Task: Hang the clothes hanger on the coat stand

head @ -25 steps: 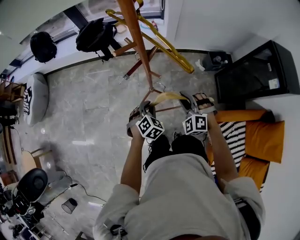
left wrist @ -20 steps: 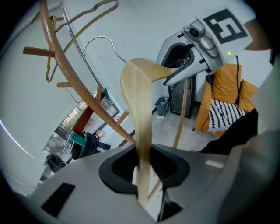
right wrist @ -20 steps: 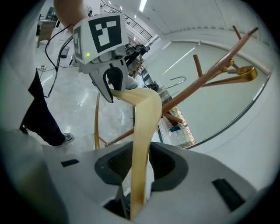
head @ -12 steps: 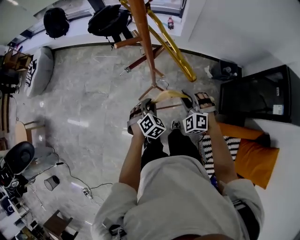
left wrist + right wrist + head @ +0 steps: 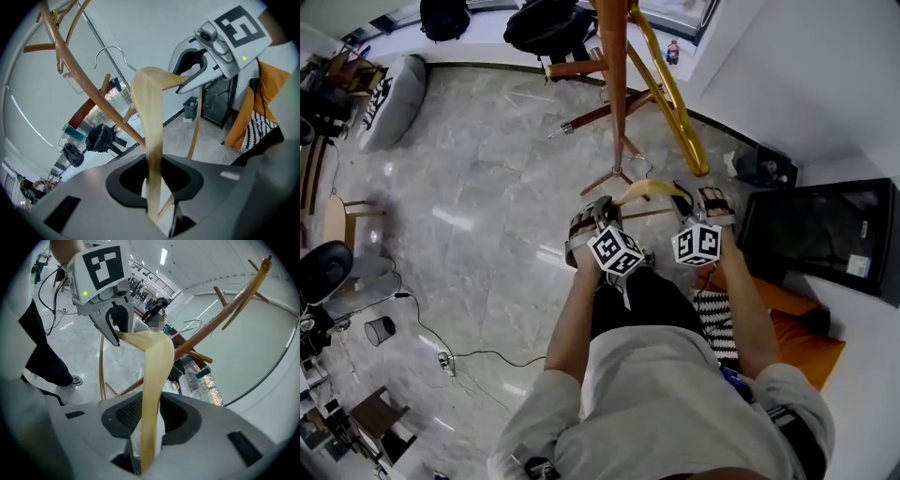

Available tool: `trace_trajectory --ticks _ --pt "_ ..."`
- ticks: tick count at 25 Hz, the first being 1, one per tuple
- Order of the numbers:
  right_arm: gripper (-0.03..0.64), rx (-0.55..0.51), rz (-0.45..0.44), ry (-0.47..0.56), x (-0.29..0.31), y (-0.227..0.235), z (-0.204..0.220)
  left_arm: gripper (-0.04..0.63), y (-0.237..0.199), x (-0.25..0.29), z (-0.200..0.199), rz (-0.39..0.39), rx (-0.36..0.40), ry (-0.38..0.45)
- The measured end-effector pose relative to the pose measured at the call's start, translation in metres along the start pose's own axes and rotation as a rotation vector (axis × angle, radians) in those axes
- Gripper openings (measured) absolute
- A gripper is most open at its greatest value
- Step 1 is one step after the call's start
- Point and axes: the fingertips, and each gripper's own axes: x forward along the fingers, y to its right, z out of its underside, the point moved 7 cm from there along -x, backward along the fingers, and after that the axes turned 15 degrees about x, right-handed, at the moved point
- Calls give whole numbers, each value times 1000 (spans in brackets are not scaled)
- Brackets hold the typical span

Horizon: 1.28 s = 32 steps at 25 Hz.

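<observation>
A pale wooden clothes hanger with a wire hook is held between both grippers, just in front of the brown wooden coat stand. My left gripper is shut on the hanger's left arm. My right gripper is shut on the hanger's right arm. In the left gripper view the hook hangs free beside the stand's curved pole and a peg. In the right gripper view the hook sits close to the stand's pole.
A gold rail leans off the stand. Black bags lie by the far wall. A black cabinet and orange cushions are at the right. Cables and a cup lie on the marble floor at the left.
The head view has shifted so that the stand and hanger sit further right and lower in the picture. Both grippers keep their hold on the hanger, still near the stand's pole.
</observation>
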Motion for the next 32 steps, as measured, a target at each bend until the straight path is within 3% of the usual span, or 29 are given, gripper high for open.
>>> trace_trajectory --ticks 9,24,32 --pt "97 -9 -18 -19 46 -4 21 94 4 42 9 -19 -31 -17" --pt "95 -62 63 0 116 -18 40 94 12 102 34 -122 -48 0" --pt "91 -48 97 -21 123 -6 49 92 7 114 23 -103 -22 29"
